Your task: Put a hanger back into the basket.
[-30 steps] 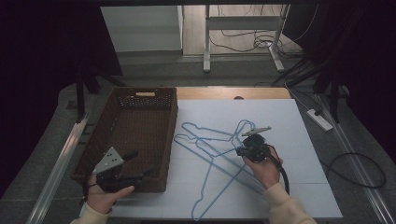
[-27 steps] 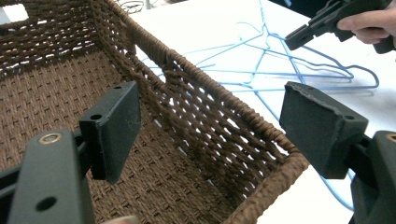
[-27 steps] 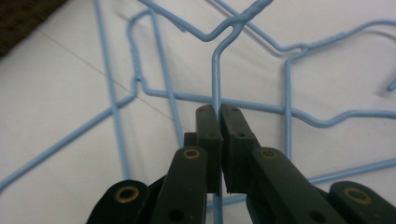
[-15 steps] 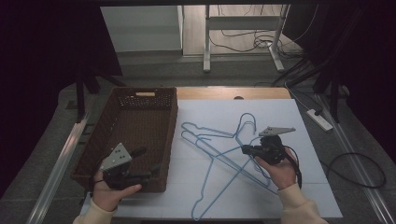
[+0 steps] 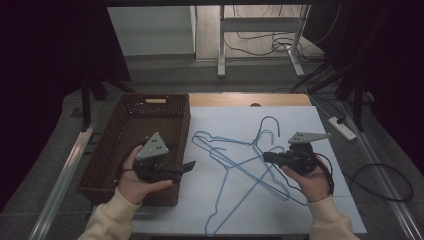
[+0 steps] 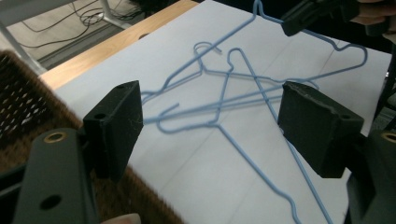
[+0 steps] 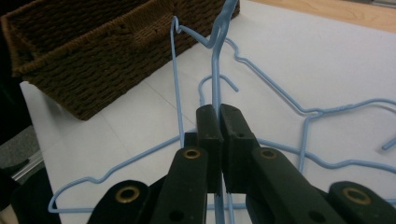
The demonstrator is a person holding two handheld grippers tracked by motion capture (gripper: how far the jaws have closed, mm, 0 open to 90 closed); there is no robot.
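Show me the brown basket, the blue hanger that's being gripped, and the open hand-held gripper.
brown basket (image 5: 131, 131), high view, left wall.
gripped blue hanger (image 7: 216, 60), right gripper view, wire above the jaws.
left hand-held gripper (image 6: 210, 123), left gripper view, midway between its open jaws.

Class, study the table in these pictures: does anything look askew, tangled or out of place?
Yes. The blue wire hangers lie crossed over one another in a heap on the white sheet, not in the brown basket. The right gripper pinches one hanger's wire; the left gripper is open, holding nothing.
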